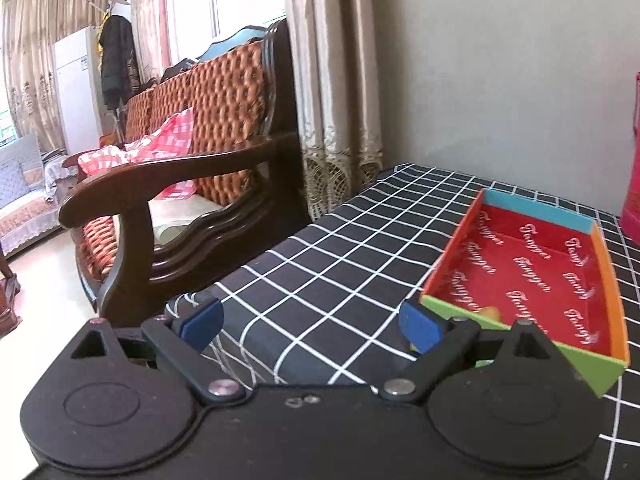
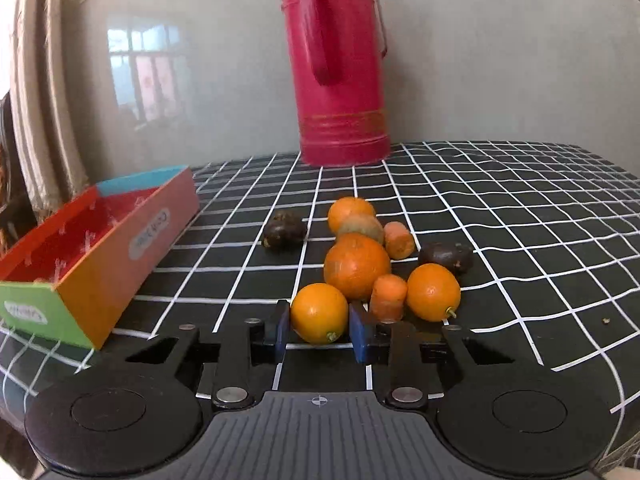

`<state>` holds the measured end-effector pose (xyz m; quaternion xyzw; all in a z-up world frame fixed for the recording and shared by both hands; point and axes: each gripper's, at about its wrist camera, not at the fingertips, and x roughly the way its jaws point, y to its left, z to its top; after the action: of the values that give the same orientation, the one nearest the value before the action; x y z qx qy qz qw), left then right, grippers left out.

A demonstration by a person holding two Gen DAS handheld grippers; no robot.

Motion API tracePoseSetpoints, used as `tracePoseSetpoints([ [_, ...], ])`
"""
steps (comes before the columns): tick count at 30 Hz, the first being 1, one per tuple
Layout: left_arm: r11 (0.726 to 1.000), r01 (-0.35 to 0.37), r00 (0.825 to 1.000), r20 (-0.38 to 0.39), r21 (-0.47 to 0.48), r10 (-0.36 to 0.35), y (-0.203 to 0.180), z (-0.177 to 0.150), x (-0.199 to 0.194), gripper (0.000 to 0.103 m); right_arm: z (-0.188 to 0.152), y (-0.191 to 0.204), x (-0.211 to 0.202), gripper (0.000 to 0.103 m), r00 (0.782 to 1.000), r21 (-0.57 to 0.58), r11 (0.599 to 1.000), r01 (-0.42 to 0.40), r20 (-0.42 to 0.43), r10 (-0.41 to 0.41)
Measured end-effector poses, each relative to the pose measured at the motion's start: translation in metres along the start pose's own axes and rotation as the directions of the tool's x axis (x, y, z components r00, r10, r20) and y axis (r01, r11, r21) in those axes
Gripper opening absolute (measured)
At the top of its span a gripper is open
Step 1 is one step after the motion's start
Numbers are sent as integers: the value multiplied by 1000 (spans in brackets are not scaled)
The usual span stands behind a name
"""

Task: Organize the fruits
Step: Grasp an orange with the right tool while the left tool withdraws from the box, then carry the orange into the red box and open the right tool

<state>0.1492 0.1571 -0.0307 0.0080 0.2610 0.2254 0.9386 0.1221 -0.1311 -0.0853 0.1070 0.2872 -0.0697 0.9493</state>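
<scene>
In the right wrist view my right gripper point(image 2: 320, 330) is shut on a small orange point(image 2: 319, 313) low over the checked tablecloth. Just beyond lie a large orange point(image 2: 356, 266), another small orange point(image 2: 433, 291), a far orange point(image 2: 350, 212), a kiwi point(image 2: 360, 227), two carrot pieces point(image 2: 387, 296) point(image 2: 399, 240) and two dark fruits point(image 2: 285, 229) point(image 2: 446, 257). The colourful cardboard tray point(image 2: 120, 248) sits to the left. In the left wrist view my left gripper point(image 1: 310, 326) is open and empty above the table's near corner, left of the tray point(image 1: 452, 240). Something yellow-orange point(image 1: 490, 313) shows at the tray's near wall.
A tall pink-red thermos point(image 2: 340, 76) stands at the back against the grey wall. A wooden sofa with orange cushions point(image 1: 200, 152) stands left of the table, close to its edge. Curtains point(image 1: 336, 80) hang behind the table corner.
</scene>
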Motion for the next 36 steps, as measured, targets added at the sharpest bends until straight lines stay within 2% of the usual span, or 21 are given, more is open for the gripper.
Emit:
tracePoseSetpoints([
  [4,1000,-25,1000,-4,-17,25,11,-1,3,89,0,4,2,32,1000,-6,1000,16,11,-16],
  [7,998,-43,999,-22,-46,42,20,0,7,89,0,8,2,32,1000,5,1000,-30,8,30],
  [11,994,-69,996,-55,-83,64,34,1,14,90,2,22,-7,32,991,-26,993,-111,72,113],
  [15,990,-92,994,-75,-110,84,46,0,19,90,10,41,-20,32,960,-70,971,-229,151,237],
  [18,987,-108,991,-90,-120,97,53,-1,23,90,20,61,-20,32,928,-113,944,-309,183,325],
  [23,981,-131,987,-117,-145,114,65,-1,30,90,31,101,-2,32,892,-166,899,-406,141,429],
  [32,979,-145,984,-126,-141,128,69,-2,35,90,18,131,23,32,879,-215,862,-458,36,476],
  [34,979,-146,983,-130,-144,127,71,-2,35,90,16,130,21,47,875,-217,859,-464,40,482],
  [35,978,-145,983,-132,-149,126,72,-2,36,90,16,129,17,73,873,-212,859,-466,50,486],
  [36,977,-146,983,-135,-152,126,72,-2,36,90,17,128,14,89,867,-203,858,-471,70,493],
])
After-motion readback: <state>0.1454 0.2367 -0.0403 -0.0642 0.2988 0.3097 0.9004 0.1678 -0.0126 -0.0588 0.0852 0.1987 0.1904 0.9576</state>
